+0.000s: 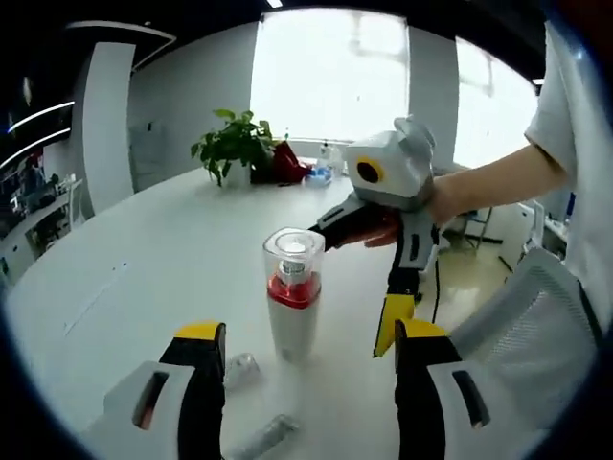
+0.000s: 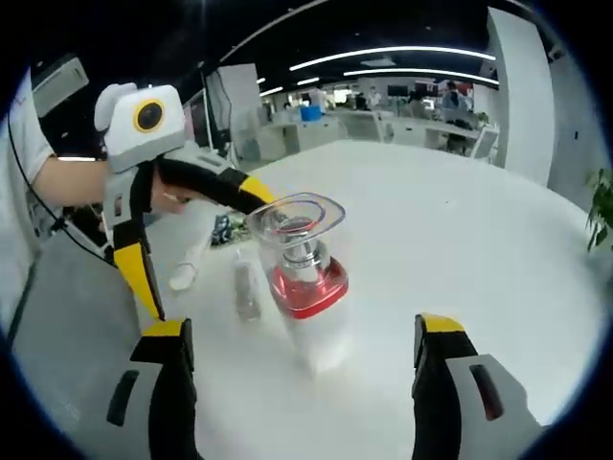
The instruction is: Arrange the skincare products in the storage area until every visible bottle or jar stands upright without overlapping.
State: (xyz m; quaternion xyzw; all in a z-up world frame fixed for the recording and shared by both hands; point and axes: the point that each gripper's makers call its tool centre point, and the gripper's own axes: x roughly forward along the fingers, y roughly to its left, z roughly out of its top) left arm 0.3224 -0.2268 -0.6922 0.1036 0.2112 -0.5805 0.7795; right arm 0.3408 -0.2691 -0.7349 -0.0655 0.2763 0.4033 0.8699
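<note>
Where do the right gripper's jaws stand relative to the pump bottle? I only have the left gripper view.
Observer: The right gripper is open, with its jaws wide on either side of the upright pump bottle and not touching it.
Operator: Is anything lying flat near it?
Observer: Yes, a slim grey tube lies flat on the table, just beside the bottle.
Operator: Only that one?
Observer: No, a white tube also lies flat beyond the grey one, with its round end nearer the camera.
</note>
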